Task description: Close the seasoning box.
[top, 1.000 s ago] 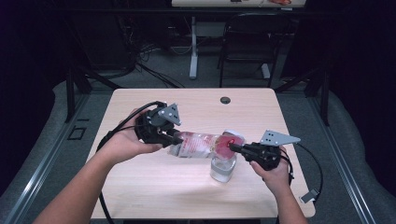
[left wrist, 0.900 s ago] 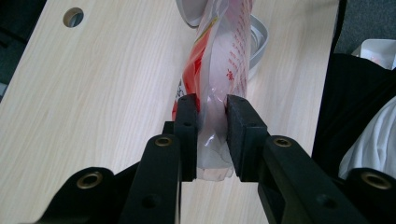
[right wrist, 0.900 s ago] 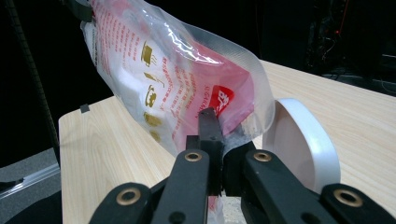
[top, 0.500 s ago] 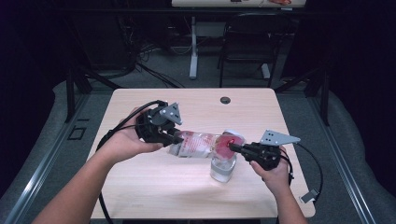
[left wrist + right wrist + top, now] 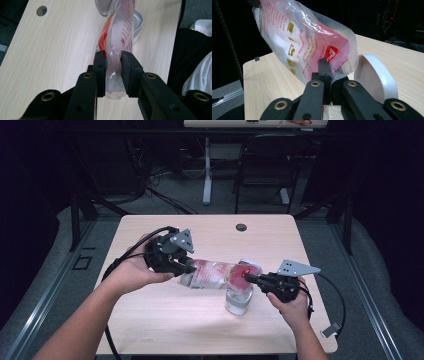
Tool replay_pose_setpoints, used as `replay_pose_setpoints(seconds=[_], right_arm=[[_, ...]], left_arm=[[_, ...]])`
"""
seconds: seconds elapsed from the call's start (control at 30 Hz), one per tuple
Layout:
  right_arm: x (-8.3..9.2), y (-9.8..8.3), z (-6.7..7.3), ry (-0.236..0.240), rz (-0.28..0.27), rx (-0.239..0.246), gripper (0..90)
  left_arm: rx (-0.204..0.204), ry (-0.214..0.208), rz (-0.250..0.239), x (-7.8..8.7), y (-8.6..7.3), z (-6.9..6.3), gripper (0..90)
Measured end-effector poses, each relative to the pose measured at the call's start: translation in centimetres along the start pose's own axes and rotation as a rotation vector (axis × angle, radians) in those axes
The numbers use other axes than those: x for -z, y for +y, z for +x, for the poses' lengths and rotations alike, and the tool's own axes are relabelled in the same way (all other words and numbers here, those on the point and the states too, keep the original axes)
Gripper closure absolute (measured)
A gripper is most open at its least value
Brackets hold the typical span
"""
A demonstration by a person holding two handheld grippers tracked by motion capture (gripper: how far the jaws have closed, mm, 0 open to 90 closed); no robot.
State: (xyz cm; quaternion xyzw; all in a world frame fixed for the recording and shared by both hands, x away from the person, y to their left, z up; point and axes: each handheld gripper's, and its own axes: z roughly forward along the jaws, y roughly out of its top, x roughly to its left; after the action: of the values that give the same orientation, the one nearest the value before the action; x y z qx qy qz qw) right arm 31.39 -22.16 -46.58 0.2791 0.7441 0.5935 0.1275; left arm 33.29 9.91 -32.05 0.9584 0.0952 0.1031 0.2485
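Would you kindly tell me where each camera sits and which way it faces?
High view: above the person's side, looking forward and down on the table; both forearms, left gripper and right gripper show.
Left gripper view: on that gripper, looking along its jaws clamped on the bag toward the jar.
Right gripper view: on that gripper, jaws pinching the bag's other end beside a white lid.
All views share the bag.

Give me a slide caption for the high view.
Both grippers, left and right, hold a clear red-printed bag level above a glass jar.
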Motion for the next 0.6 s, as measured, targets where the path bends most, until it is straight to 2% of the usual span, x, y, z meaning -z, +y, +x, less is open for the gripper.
replay_pose_setpoints(seconds=[0.6], right_arm=[[0.02,0.14,0.03,0.000,-0.015,-0.013,89.8]], left_arm=[[-0.006,0.005,0.002,0.39,0.41,-0.06,75.2]])
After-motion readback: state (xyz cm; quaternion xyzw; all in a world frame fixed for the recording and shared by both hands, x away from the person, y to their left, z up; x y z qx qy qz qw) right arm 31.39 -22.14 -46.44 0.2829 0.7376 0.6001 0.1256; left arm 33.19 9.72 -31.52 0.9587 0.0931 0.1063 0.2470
